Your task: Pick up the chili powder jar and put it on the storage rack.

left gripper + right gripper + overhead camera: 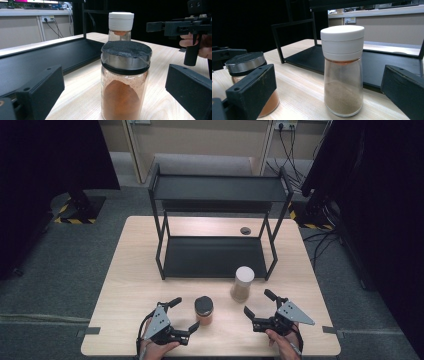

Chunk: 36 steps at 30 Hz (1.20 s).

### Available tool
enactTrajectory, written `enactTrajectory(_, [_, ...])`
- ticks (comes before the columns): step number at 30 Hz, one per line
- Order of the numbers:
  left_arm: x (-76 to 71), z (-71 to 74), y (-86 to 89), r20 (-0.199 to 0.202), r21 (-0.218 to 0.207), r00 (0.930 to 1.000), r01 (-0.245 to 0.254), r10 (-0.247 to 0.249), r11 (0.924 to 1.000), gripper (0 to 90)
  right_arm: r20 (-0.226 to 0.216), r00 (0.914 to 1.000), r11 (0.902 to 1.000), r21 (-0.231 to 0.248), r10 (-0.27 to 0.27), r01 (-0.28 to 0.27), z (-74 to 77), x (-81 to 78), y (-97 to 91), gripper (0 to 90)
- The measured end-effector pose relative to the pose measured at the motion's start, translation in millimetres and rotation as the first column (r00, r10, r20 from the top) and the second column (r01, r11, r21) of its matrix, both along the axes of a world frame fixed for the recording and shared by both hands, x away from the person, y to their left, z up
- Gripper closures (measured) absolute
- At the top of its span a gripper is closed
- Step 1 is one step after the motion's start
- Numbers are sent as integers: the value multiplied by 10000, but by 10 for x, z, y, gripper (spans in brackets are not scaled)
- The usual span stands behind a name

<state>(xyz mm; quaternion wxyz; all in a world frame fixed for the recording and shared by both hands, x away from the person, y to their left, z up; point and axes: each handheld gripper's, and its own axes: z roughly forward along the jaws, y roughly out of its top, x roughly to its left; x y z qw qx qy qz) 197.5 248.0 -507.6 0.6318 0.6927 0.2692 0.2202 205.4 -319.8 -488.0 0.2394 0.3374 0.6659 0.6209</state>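
I have two jars upright on the table, in front of the black shelf rack. The dark-lidded jar holds orange-brown powder and stands between the spread jaws of the left gripper, untouched. The white-capped shaker, holding tan powder, stands between the spread jaws of the right gripper, also untouched. Both bodies look like glass: I judge them rigid, smooth, moderately heavy and breakable. I would grip each on the cylindrical wall below the lid, square across the middle, with firm but limited force, and keep them vertical.
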Motion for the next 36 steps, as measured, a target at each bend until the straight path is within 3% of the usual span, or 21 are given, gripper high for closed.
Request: enactTrajectory(36, [249, 63, -239, -252, 467, 9980, 586, -574, 9972, 43, -89, 10000, 9999, 115, -24, 25, -10, 15, -5, 4])
